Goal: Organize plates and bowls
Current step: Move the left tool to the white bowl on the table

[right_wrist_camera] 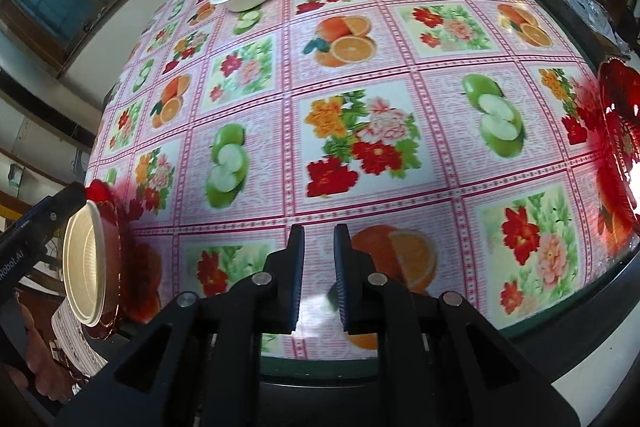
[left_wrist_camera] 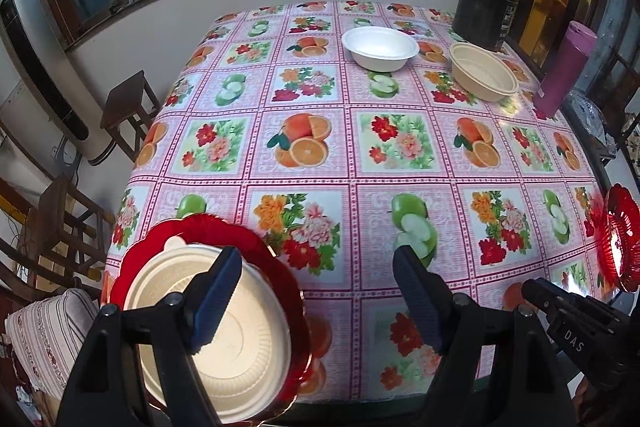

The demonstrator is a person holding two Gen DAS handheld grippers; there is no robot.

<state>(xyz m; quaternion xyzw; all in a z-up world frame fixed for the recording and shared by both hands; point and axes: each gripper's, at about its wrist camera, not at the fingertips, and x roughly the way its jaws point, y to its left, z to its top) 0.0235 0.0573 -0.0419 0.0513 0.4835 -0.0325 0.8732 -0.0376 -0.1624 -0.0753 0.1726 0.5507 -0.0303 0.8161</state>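
Note:
A red scalloped plate (left_wrist_camera: pixel 192 231) with a cream bowl (left_wrist_camera: pixel 224 355) on it sits at the table's near left corner; both also show in the right wrist view, the plate (right_wrist_camera: pixel 114 227) and the bowl (right_wrist_camera: pixel 82 259). My left gripper (left_wrist_camera: pixel 316 301) is open, its left finger over the bowl. A second red plate (left_wrist_camera: pixel 620 239) lies at the near right edge, also seen in the right wrist view (right_wrist_camera: pixel 618 135). A white bowl (left_wrist_camera: pixel 380 47) and a beige bowl (left_wrist_camera: pixel 482 71) stand at the far side. My right gripper (right_wrist_camera: pixel 319 275) is nearly closed and empty, above the near edge.
A black pot (left_wrist_camera: pixel 488 3) and a purple bottle (left_wrist_camera: pixel 562 67) stand at the far right of the fruit-print tablecloth (left_wrist_camera: pixel 320 147). Wooden stools (left_wrist_camera: pixel 128 107) and a cushioned chair (left_wrist_camera: pixel 44 331) stand left of the table.

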